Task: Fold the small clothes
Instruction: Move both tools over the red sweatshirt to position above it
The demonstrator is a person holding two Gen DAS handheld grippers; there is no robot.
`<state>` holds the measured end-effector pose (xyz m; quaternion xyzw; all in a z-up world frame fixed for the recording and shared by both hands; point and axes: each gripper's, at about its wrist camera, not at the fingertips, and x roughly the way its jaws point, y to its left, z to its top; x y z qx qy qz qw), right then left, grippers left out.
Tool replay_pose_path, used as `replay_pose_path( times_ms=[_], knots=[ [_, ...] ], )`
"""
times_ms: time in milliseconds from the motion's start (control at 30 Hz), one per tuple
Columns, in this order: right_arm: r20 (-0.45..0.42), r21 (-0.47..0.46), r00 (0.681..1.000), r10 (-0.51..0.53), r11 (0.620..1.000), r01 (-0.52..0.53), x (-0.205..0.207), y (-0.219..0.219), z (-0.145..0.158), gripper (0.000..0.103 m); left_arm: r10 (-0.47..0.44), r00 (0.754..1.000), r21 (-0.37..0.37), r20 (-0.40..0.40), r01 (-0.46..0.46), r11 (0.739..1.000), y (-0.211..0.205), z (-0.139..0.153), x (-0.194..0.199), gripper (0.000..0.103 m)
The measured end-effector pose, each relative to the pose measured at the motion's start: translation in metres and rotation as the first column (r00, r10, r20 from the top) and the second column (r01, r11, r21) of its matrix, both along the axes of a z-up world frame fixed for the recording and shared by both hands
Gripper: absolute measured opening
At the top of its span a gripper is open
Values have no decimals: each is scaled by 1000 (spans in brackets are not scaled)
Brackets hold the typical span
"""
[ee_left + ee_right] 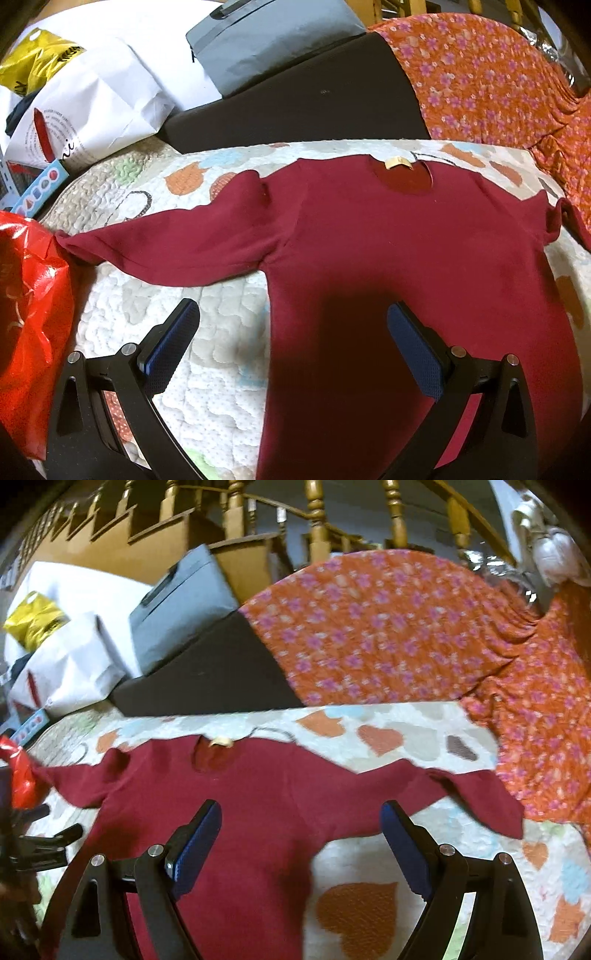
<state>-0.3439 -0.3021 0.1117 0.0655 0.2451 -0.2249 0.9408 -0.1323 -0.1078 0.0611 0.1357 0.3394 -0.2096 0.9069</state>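
Observation:
A dark red long-sleeved top [388,236] lies flat on a quilted heart-print cover [192,369], neck away from me, both sleeves spread out. My left gripper [293,314] is open and empty, hovering over the top's left side edge below the left sleeve [166,243]. The top also shows in the right wrist view [251,812]. My right gripper [301,812] is open and empty above the top's right side, near the armpit of the right sleeve [461,794]. The left gripper's tips [55,834] show at that view's left edge.
A red plastic bag [29,314] lies at the left sleeve's cuff. White paper bags [92,99], a grey case [273,40] and a black block [295,103] stand behind. An orange floral cloth [406,627] drapes at the right, beside the right cuff. Wooden railings [317,517] stand behind.

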Motion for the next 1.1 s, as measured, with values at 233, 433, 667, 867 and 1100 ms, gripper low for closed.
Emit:
replay_pose_path(
  times_ms=[233, 433, 667, 867, 1100],
  knots=[
    [-24, -66, 999, 27, 997, -28, 9, 17, -8, 86, 26, 1000, 2, -2, -26, 1000, 1, -7, 6, 102],
    [-6, -90, 997, 75, 993, -75, 15, 29, -1, 86, 33, 999, -10, -21, -33, 999, -1, -8, 14, 102],
    [-55, -44, 992, 116, 992, -118, 31, 34, -12, 86, 21, 999, -9, -30, -21, 1000, -1, -8, 17, 102],
    [-112, -28, 985, 133, 990, -137, 41, 43, -22, 86, 37, 998, -23, -47, -38, 999, 3, -7, 21, 102],
    [-122, -33, 981, 148, 988, -153, 44, 50, -25, 86, 47, 997, -24, -57, -49, 999, 8, -8, 25, 102]
  ],
)
